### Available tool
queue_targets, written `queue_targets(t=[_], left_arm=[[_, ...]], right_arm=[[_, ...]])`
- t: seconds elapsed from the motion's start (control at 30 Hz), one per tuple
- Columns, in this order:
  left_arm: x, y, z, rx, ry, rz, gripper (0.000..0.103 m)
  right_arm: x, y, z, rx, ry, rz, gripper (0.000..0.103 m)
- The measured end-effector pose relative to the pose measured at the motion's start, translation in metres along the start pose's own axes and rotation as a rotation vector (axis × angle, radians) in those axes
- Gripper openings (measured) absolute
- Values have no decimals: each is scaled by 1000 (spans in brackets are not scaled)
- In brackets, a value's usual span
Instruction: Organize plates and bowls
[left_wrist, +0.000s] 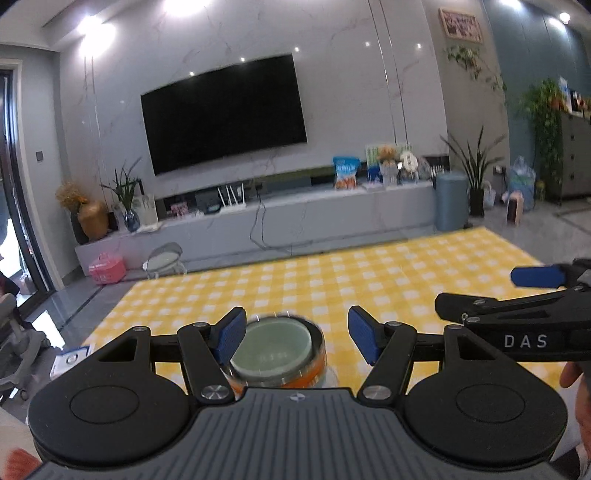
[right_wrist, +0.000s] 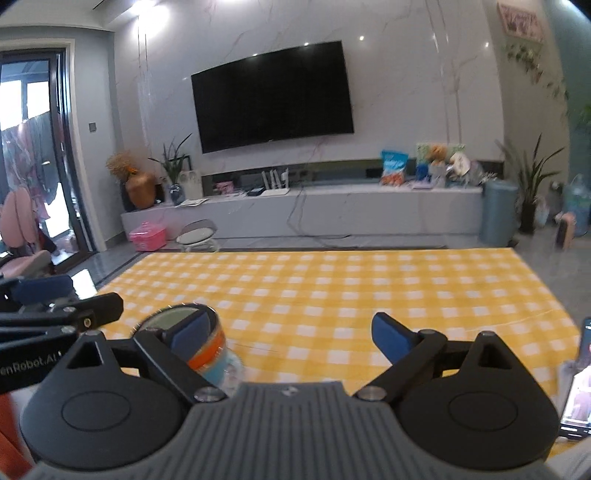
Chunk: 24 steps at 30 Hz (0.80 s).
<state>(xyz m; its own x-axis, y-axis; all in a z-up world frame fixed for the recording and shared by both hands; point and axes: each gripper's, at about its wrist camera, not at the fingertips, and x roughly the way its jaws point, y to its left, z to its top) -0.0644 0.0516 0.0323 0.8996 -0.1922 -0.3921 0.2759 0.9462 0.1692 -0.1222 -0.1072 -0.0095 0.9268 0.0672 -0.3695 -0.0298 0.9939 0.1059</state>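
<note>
A stack of bowls (left_wrist: 277, 356) with a pale green inside and an orange and light blue outer band stands on the yellow checked tablecloth (left_wrist: 332, 280). My left gripper (left_wrist: 297, 338) is open, its blue pads on either side of the stack's rim, not touching. The stack also shows in the right wrist view (right_wrist: 210, 349), at the lower left behind my right gripper's left finger. My right gripper (right_wrist: 291, 334) is open and empty, to the right of the stack. It shows in the left wrist view (left_wrist: 532, 295) at the right edge.
The tablecloth (right_wrist: 351, 288) covers the table to its far edge. A phone (right_wrist: 580, 384) stands at the right edge of the table. Beyond are a TV wall (right_wrist: 273, 96), a low cabinet (right_wrist: 332, 210) and a pink box (right_wrist: 147, 236) on the floor.
</note>
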Motion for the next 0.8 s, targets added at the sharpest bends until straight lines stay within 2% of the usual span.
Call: queue_targets(t=[0.17,0.53,0.7,0.8], left_arm=[[20,-15,-17,18,127,-12,74],[45,5,-48,-127,312,-83,76],[41,-3,-61,-37,333,-53,76],[39,-4,-66,-29,370,-46,76]], right_arm=[[-1,-6,-20,-16,20,-17,94],[6,-9,-53,-42,103,-48,95],[0,-12,-67,-48,127,-106,95],[2,-12,-68,-14,186,-108,95]])
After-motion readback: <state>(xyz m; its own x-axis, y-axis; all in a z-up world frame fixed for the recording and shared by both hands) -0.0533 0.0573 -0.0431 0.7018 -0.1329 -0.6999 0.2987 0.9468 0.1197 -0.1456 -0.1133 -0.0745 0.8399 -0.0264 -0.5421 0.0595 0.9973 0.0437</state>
